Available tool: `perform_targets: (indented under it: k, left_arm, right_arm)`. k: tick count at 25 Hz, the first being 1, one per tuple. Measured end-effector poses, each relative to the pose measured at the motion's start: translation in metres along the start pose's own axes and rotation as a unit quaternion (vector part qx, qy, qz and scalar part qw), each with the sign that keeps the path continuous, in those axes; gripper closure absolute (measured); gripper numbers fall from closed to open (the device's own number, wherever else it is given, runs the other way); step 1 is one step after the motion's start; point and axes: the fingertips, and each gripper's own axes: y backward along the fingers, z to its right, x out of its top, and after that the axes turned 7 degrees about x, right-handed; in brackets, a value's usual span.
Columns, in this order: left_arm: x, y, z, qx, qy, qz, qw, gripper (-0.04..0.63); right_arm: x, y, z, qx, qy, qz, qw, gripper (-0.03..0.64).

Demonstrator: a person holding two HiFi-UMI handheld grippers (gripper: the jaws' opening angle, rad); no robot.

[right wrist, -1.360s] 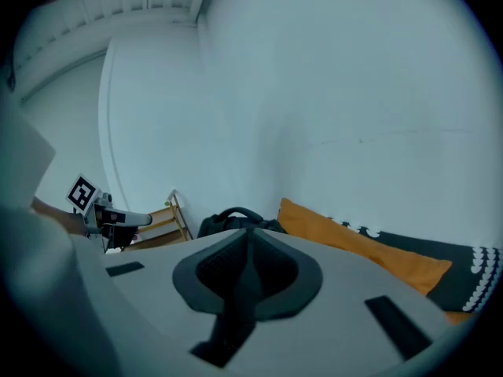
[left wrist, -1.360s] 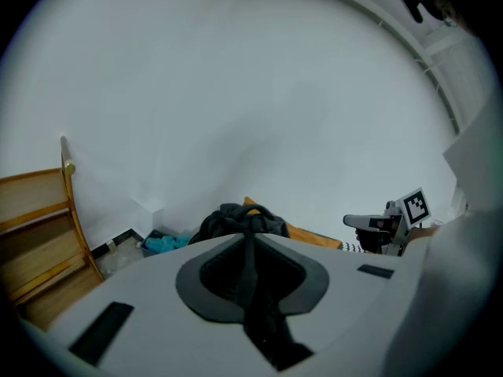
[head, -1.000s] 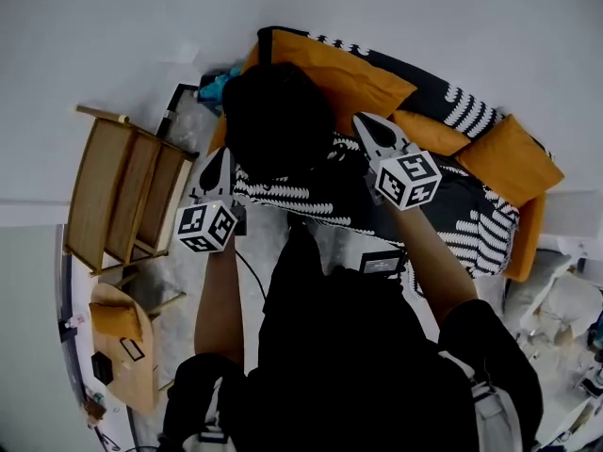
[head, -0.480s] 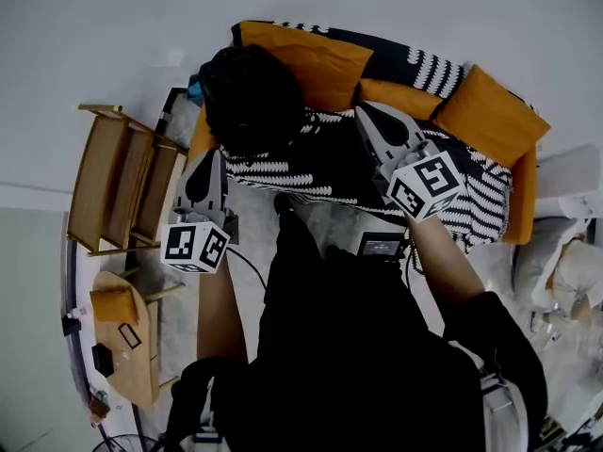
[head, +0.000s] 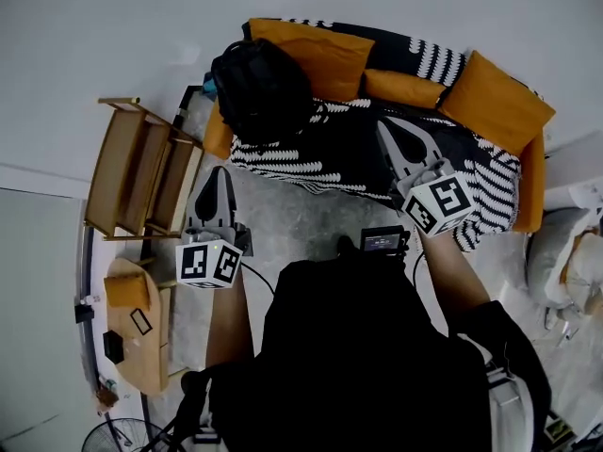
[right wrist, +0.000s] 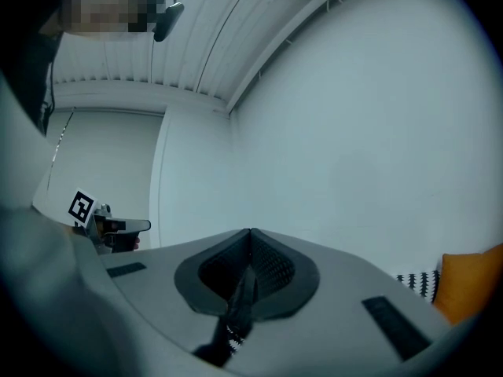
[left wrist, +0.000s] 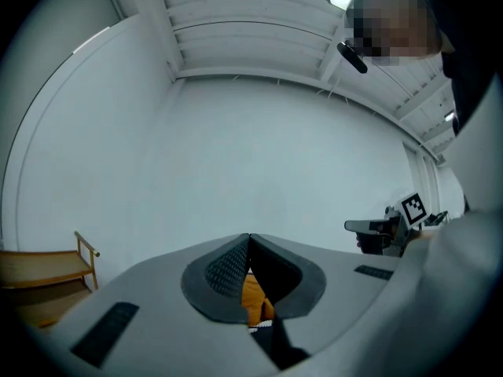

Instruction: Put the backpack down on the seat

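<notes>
Both jaw pairs are seen pressed together with nothing gripped: the left gripper [head: 220,170] is held at centre left, the right gripper [head: 386,124] over the patterned sofa [head: 490,188]. The black backpack [head: 259,88] is set on the sofa's left end, upper centre, clear of both.

A wooden rack [head: 141,182] stands near a small wooden table [head: 143,361]; an orange pad [head: 124,292] lies at the table's rack-side edge.
</notes>
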Motion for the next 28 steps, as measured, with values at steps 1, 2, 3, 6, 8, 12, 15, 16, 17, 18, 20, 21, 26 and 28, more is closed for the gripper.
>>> perform_targets:
  k: [1,2,3,6,8,12,15,16,17,18,20,21,26,28]
  left_arm:
    - [0.000,0.004,0.002,-0.007,0.012,0.002,0.9999,0.580]
    - [-0.001,0.008,0.004,-0.012,0.020,0.004,0.9997,0.580]
    - [-0.002,0.013,0.005,-0.014,0.021,0.003,0.9997,0.580]
    - [-0.009,0.028,0.002,-0.010,0.005,-0.007,0.9999,0.580]
    - [-0.015,0.038,0.001,-0.010,0.004,-0.014,0.9999,0.580]
    - [-0.024,0.065,-0.002,-0.022,0.019,-0.025,0.9993,0.580]
    - [-0.029,0.090,-0.012,-0.019,0.024,-0.030,0.9991,0.580]
    - [-0.030,0.098,-0.015,-0.017,0.027,-0.027,0.9991,0.580]
    - [-0.029,0.106,-0.018,-0.016,0.037,-0.023,0.9989,0.580]
    - [-0.029,0.114,-0.020,-0.017,0.050,-0.018,0.9984,0.580]
    - [-0.029,0.128,-0.023,-0.023,0.074,-0.012,0.9969,0.580]
    - [-0.030,0.135,-0.023,-0.026,0.078,-0.012,0.9966,0.580]
    - [-0.047,0.169,-0.024,-0.032,0.087,-0.027,0.9953,0.580]
    - [-0.055,0.184,-0.021,-0.035,0.095,-0.038,0.9941,0.580]
  right_arm:
    - [-0.002,0.005,-0.003,-0.005,-0.001,-0.002,1.000,0.586]
    - [-0.005,0.009,-0.005,-0.010,-0.003,-0.006,1.000,0.586]
    - [-0.009,0.012,-0.009,-0.016,-0.004,-0.009,1.000,0.586]
    - [-0.022,0.018,-0.026,-0.022,-0.006,-0.019,1.000,0.586]
    - [-0.030,0.022,-0.038,-0.018,-0.009,-0.027,0.999,0.586]
    - [-0.036,0.031,-0.066,-0.015,-0.016,-0.026,0.999,0.586]
    - [-0.040,0.037,-0.093,-0.016,-0.012,-0.025,0.999,0.586]
    - [-0.041,0.040,-0.102,-0.017,-0.008,-0.027,0.999,0.585]
    - [-0.043,0.042,-0.111,-0.018,-0.006,-0.030,0.999,0.586]
    - [-0.046,0.045,-0.118,-0.019,-0.005,-0.033,0.999,0.586]
    - [-0.051,0.050,-0.131,-0.021,-0.004,-0.039,0.999,0.586]
    - [-0.054,0.053,-0.138,-0.022,-0.005,-0.041,0.999,0.586]
    - [-0.068,0.070,-0.171,-0.020,-0.018,-0.051,0.998,0.586]
    - [-0.077,0.082,-0.184,-0.019,-0.026,-0.059,0.998,0.586]
